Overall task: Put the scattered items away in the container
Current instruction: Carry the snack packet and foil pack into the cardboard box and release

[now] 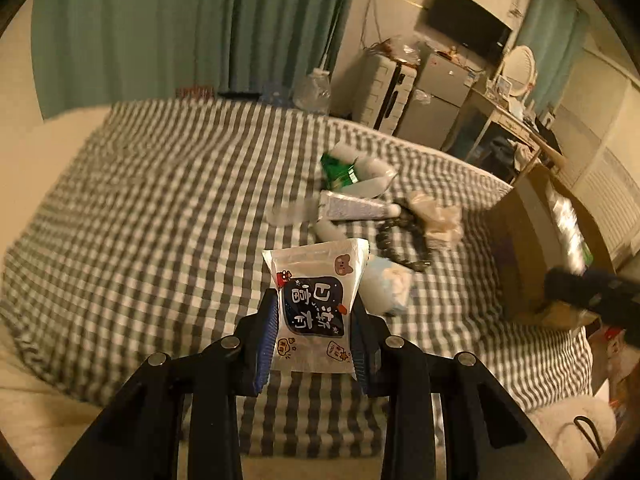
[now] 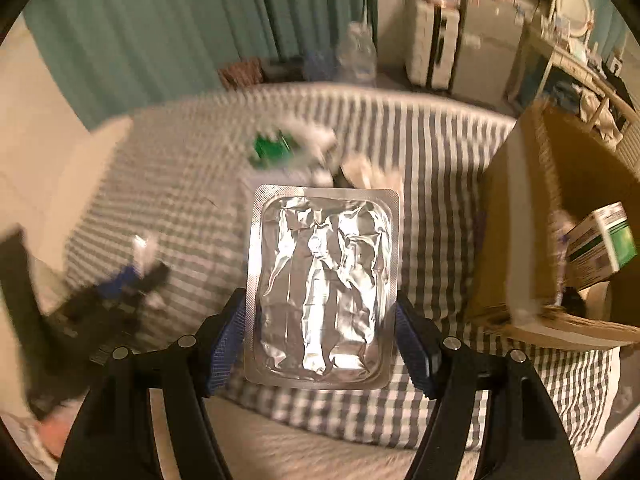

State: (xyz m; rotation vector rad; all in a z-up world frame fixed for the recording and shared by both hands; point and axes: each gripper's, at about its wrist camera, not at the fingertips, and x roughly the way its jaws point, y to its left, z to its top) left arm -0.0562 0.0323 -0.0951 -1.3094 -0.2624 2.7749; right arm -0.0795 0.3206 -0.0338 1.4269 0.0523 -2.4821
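My left gripper is shut on a white snack packet with a dark label and holds it above the checked bed. My right gripper is shut on a silver foil blister pack, held upright above the bed. The cardboard box stands on the bed at the right and holds a green-and-white carton. It also shows in the left wrist view. Scattered items lie mid-bed: a green packet, a white tube, a dark chain, a crumpled bag.
Green curtains hang behind the bed. A white drawer unit, a grey cabinet and a desk with a round mirror stand beyond the far edge. The other gripper shows blurred at the left and right.
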